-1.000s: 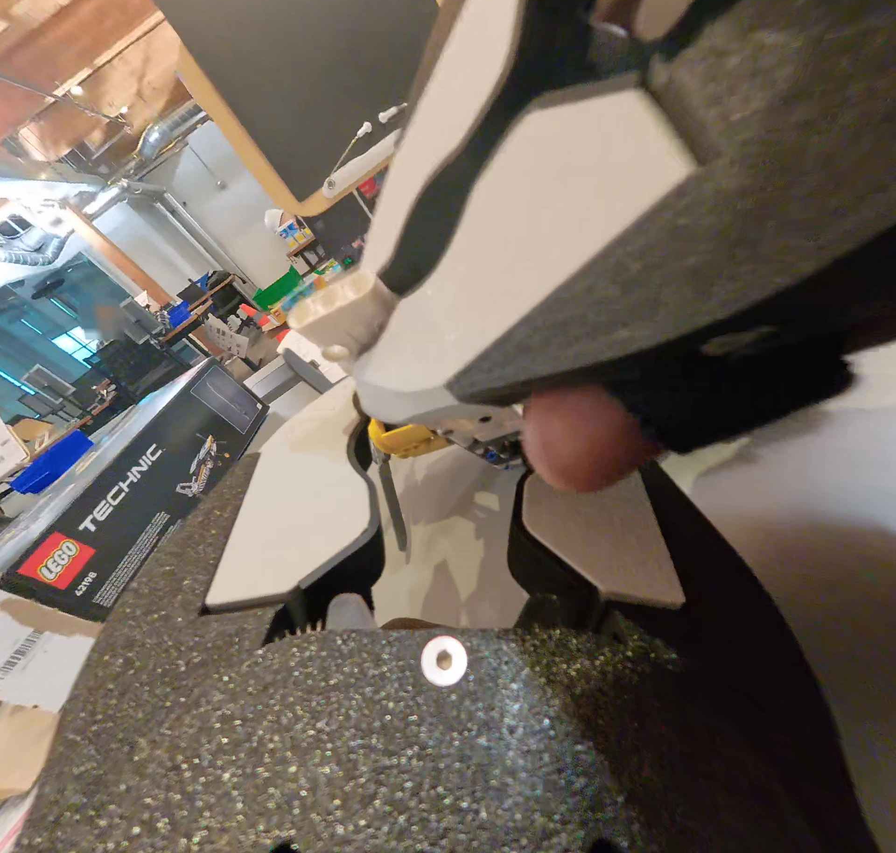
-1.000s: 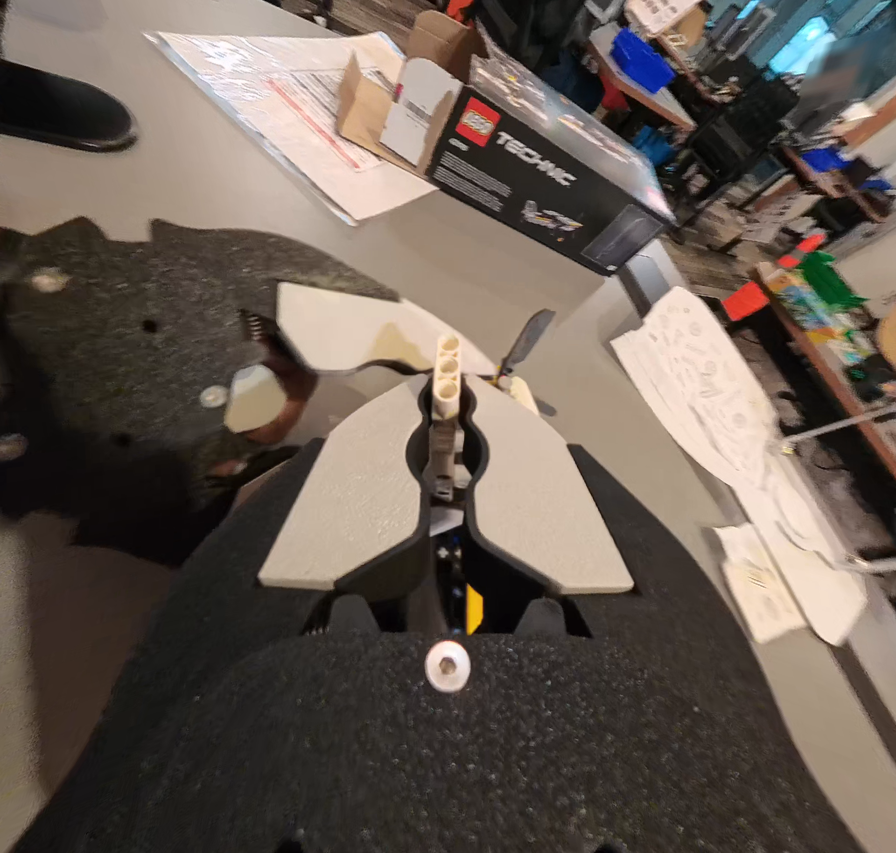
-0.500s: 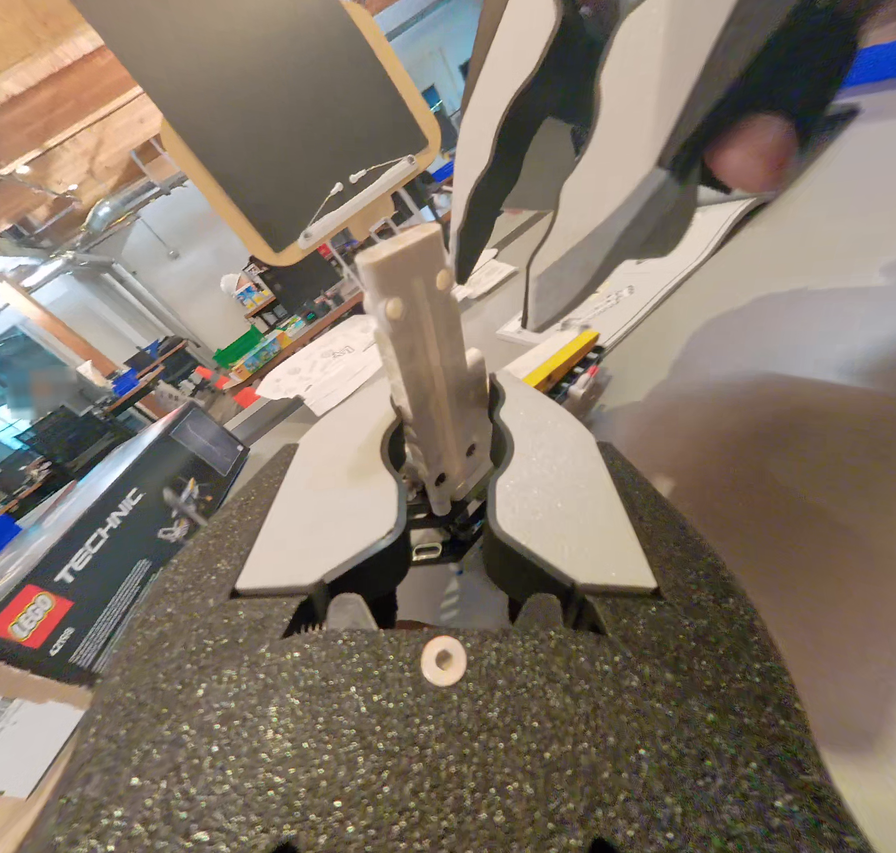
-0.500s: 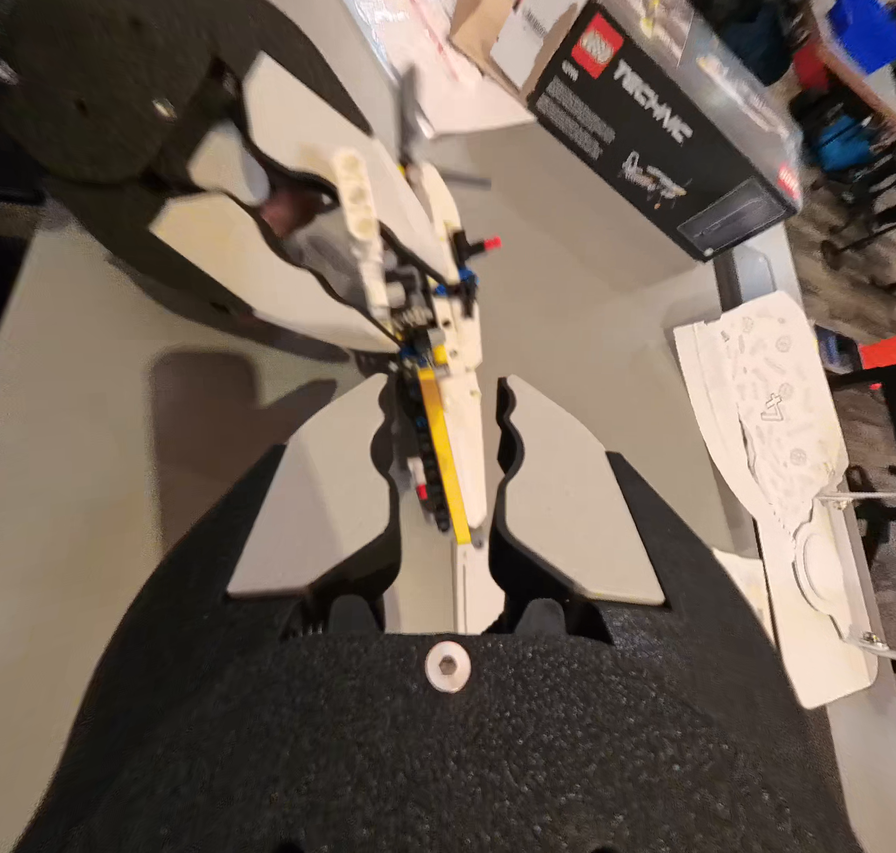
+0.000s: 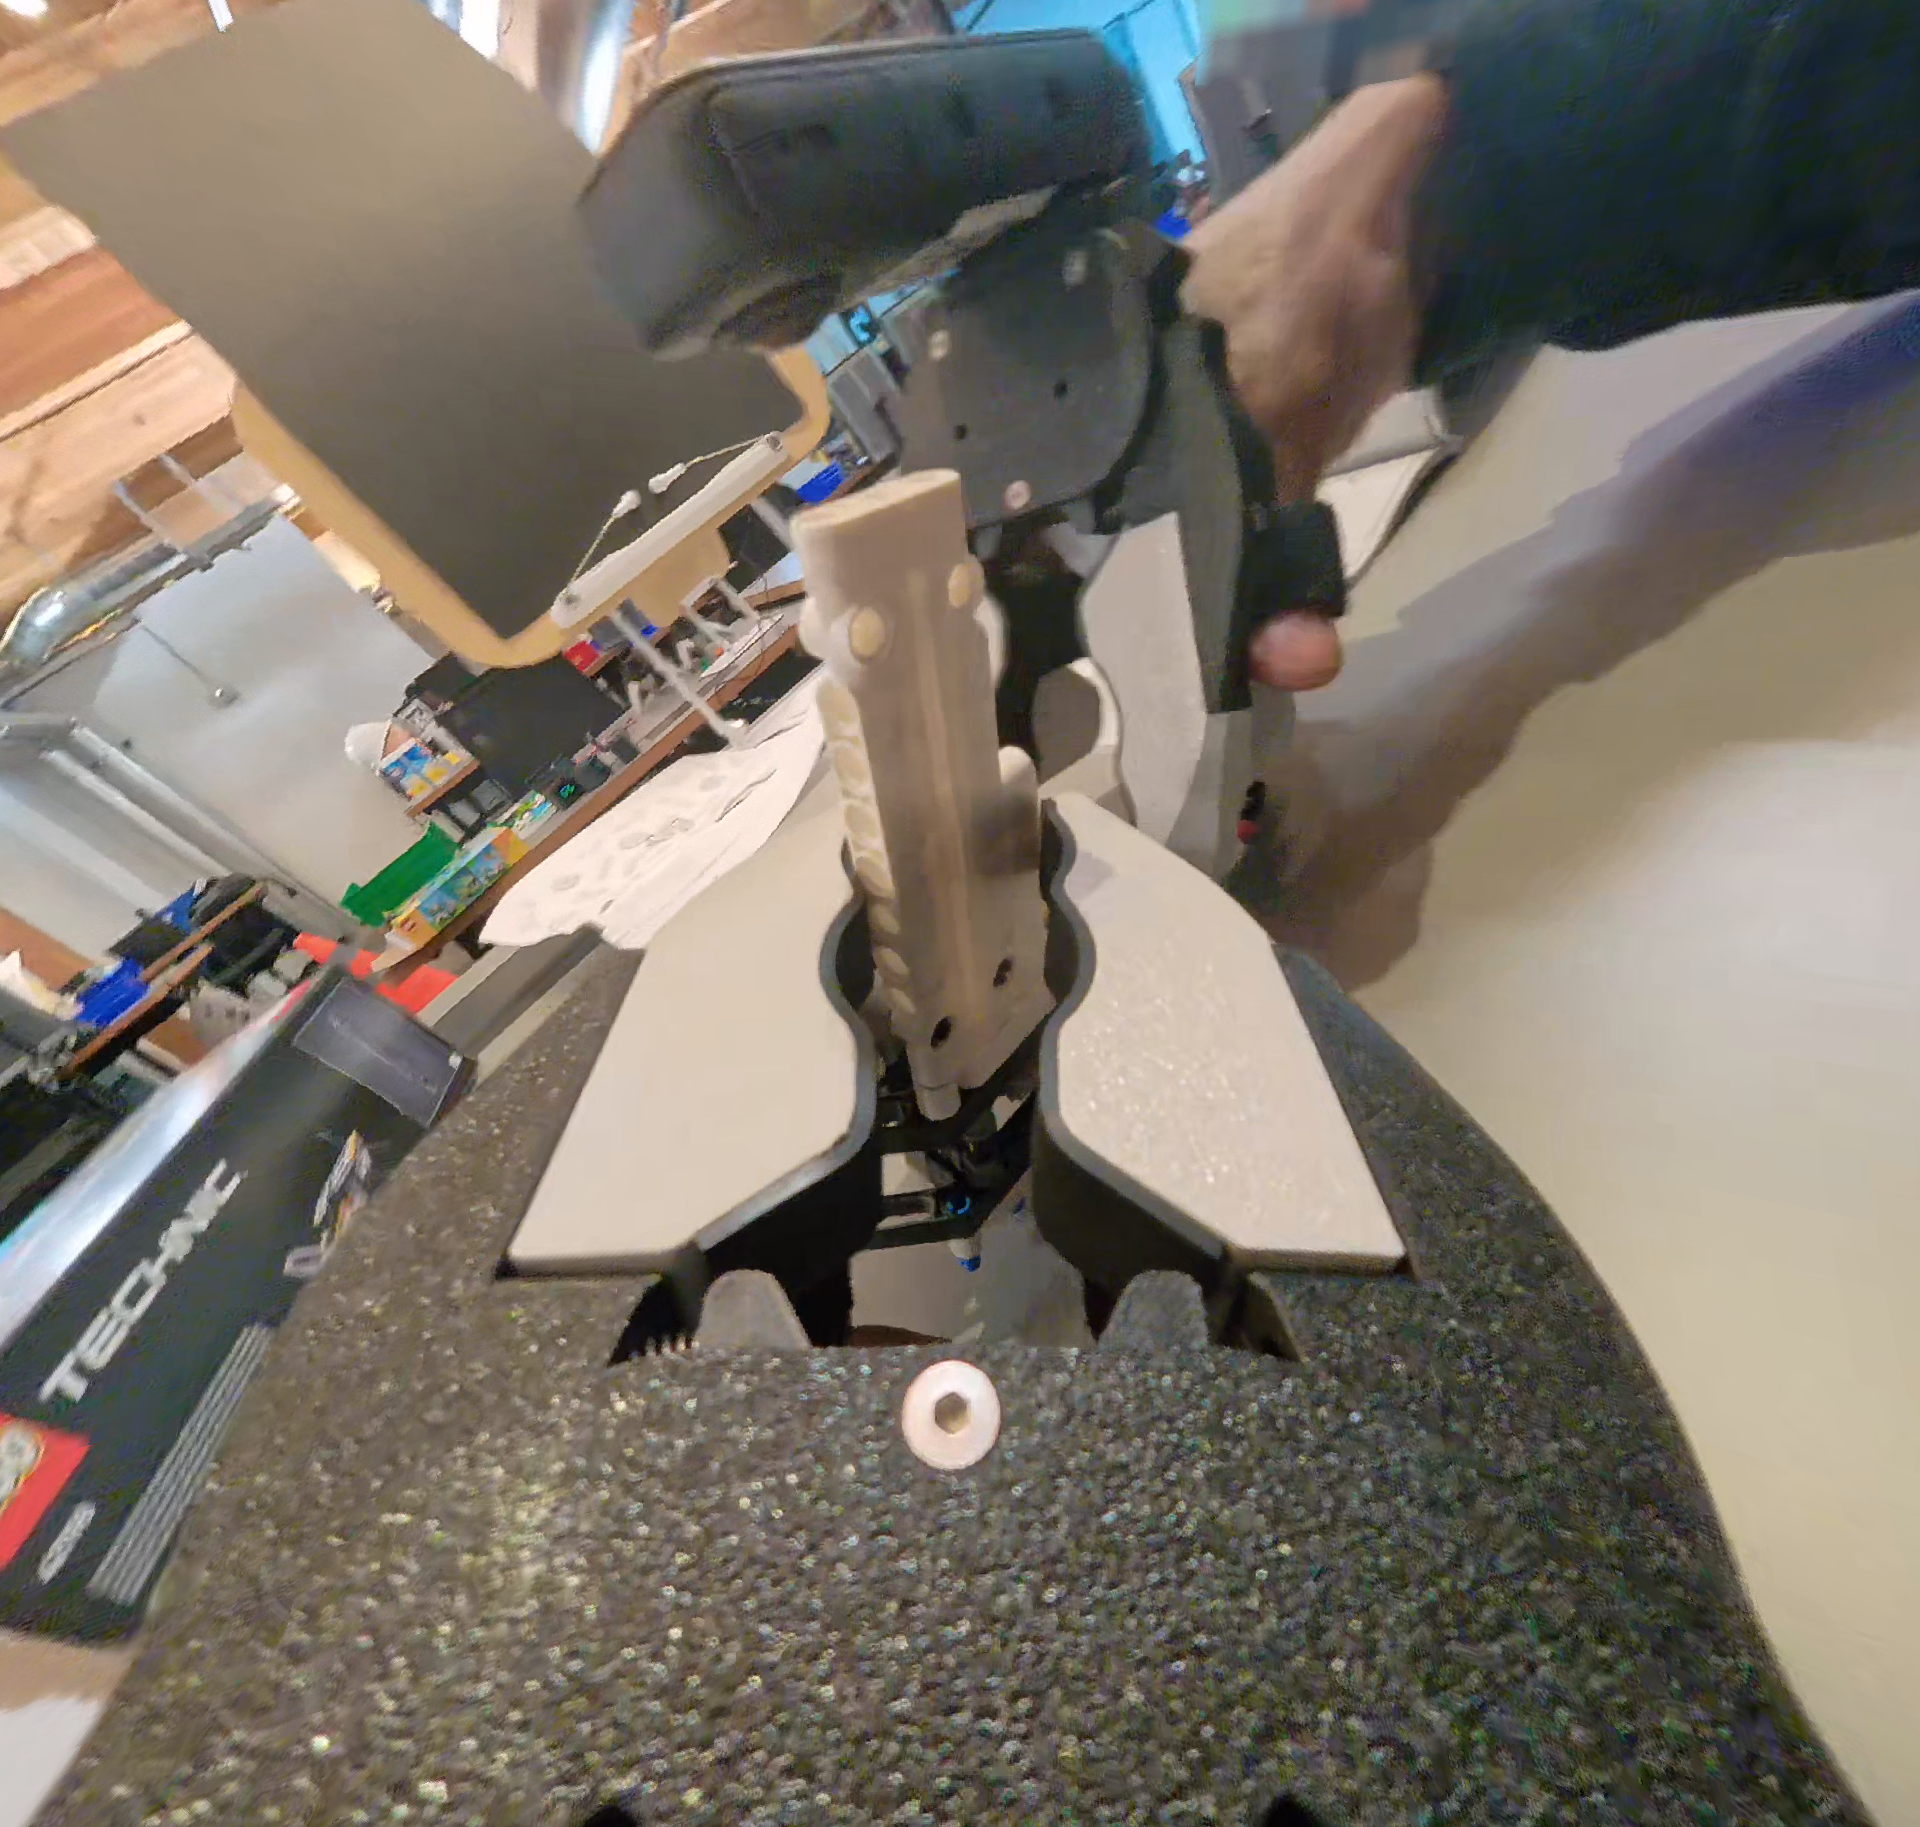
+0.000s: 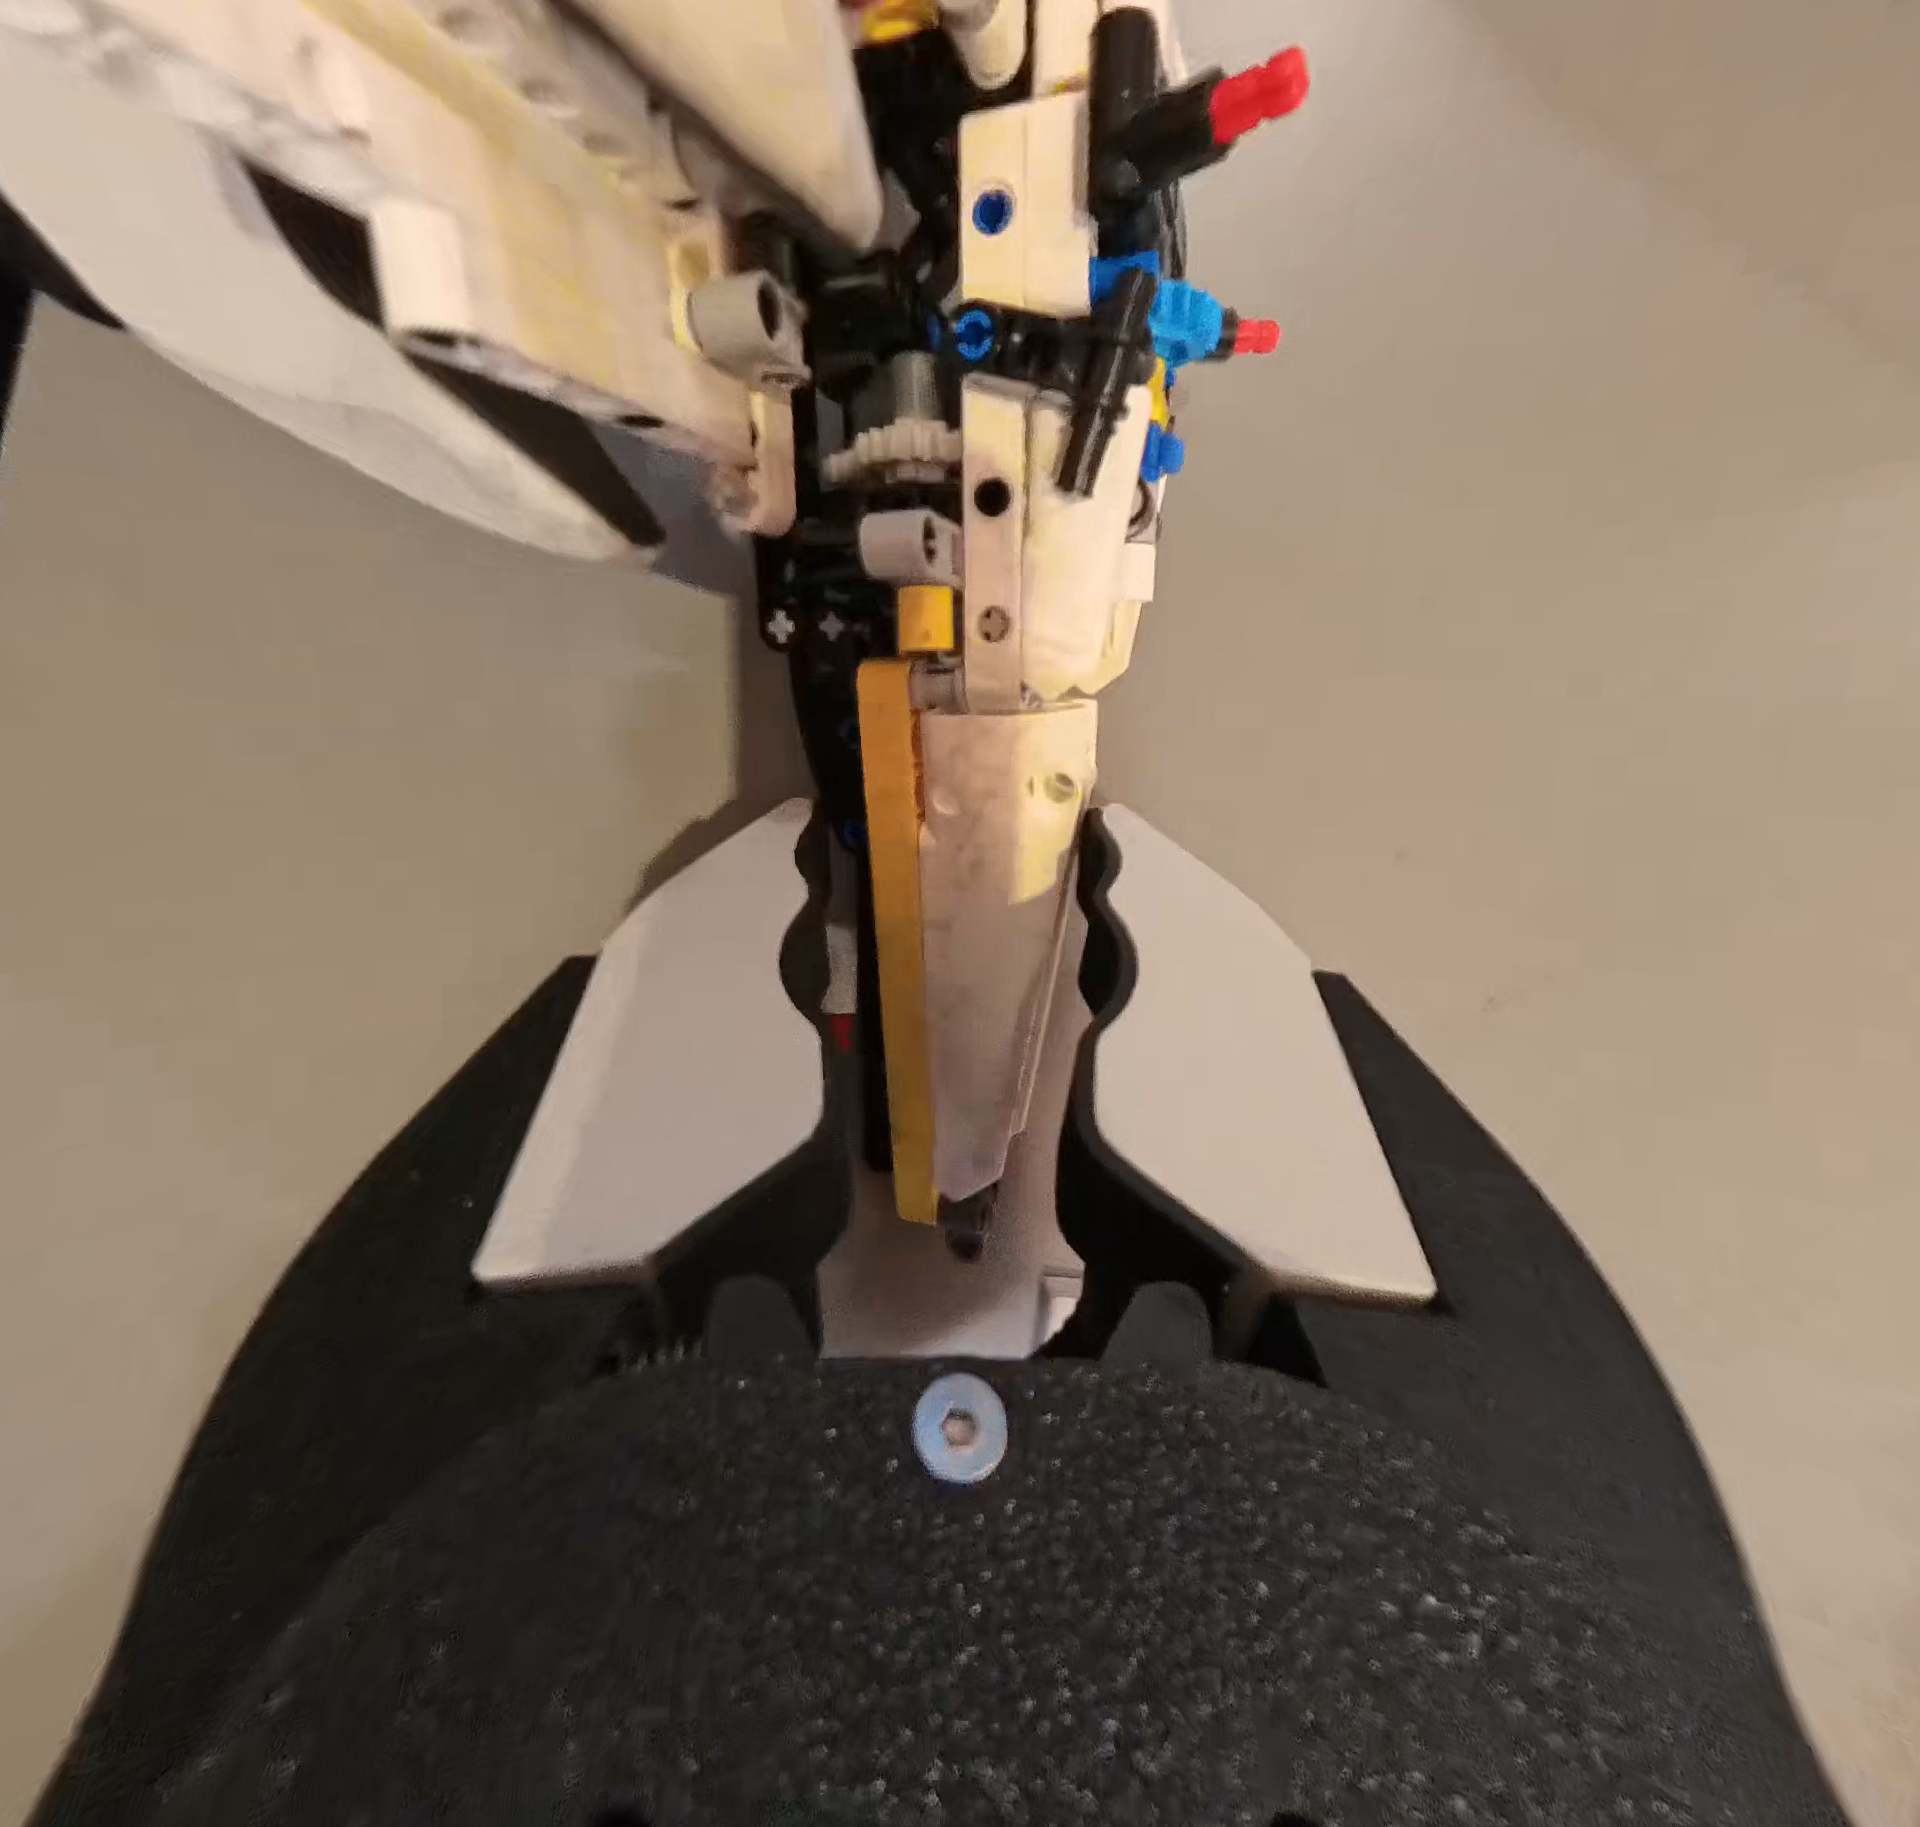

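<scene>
A brick-built model of white, black and yellow parts is held up over the pale table (image 5: 1621, 1102). My left gripper (image 5: 940, 842) is shut on the model's long white beam (image 5: 914, 728), which sticks up out of the jaws. My right gripper (image 6: 951, 816) is open. The model's pointed white panel (image 6: 1003, 904) with a yellow strip (image 6: 894, 946) lies between its fingers, close to both. Small blue and red pins (image 6: 1184, 312) stick out of the model's side. The left gripper shows blurred at the upper left of the right wrist view (image 6: 343, 219). The right gripper (image 5: 1039, 395) shows beyond the beam in the left wrist view, held by a hand (image 5: 1309, 323).
A black box of a brick set (image 5: 156, 1278) lies at the left on the table. A printed paper sheet (image 5: 644, 842) lies behind it. A dark board with a wooden rim (image 5: 364, 271) hangs above. Shelves and desks with coloured items stand far off. Tip to tip, the grippers are about 8 centimetres apart. From either gripper's tips it is about 30 centimetres to the brick set (image 5: 156, 1278).
My left gripper closed on the model's white beam. My right gripper let go of that beam, opened and swung round to the model's pointed end, which now lies deeper between its fingers.
</scene>
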Motion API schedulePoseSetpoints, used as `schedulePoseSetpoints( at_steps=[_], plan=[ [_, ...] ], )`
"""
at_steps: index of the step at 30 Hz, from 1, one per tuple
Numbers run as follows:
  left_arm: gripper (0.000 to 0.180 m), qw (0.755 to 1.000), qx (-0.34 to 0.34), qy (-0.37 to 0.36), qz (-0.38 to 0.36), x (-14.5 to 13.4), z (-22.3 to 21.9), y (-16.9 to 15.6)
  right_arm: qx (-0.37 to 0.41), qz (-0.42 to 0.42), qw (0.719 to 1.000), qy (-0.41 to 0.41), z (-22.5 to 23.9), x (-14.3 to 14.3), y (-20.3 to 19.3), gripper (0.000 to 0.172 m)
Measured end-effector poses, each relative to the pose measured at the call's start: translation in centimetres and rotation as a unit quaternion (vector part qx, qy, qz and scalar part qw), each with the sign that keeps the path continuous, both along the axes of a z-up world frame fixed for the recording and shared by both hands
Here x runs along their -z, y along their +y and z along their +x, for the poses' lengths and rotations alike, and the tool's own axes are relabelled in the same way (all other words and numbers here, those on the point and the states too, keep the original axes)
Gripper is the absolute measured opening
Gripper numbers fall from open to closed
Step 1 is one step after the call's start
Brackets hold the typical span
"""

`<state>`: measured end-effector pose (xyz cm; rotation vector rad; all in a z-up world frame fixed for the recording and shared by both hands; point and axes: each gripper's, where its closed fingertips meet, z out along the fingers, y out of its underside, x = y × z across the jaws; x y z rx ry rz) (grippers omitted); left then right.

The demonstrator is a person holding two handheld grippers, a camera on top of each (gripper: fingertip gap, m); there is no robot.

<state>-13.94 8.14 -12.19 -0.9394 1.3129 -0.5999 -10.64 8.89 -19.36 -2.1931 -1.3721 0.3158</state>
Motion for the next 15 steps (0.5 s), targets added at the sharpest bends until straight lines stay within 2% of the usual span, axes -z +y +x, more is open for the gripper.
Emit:
schedulePoseSetpoints(
  at_steps=[5, 9, 12, 15],
  plan=[
    [0.041, 0.993, -0.099, -0.032, -0.059, -0.6, -1.3, 3.2, 0.113, -0.005, 0.991, 0.067, -0.2, -0.9, 0.2, 0.045],
    [0.049, 0.971, -0.218, -0.028, -0.093, -0.2, -2.4, 4.7, 0.185, 0.025, 0.979, 0.08, -0.4, -1.4, -0.1, 0.043],
    [0.05, 0.957, -0.263, -0.018, -0.125, 0.3, -2.5, 4.1, 0.216, 0.067, 0.972, 0.061, -0.3, -1.4, -0.4, 0.043],
    [0.052, 0.945, -0.272, -0.024, -0.182, 0.6, -2.6, 3.9, 0.235, 0.098, 0.966, 0.053, -0.3, -1.4, -0.7, 0.043]
  ],
)
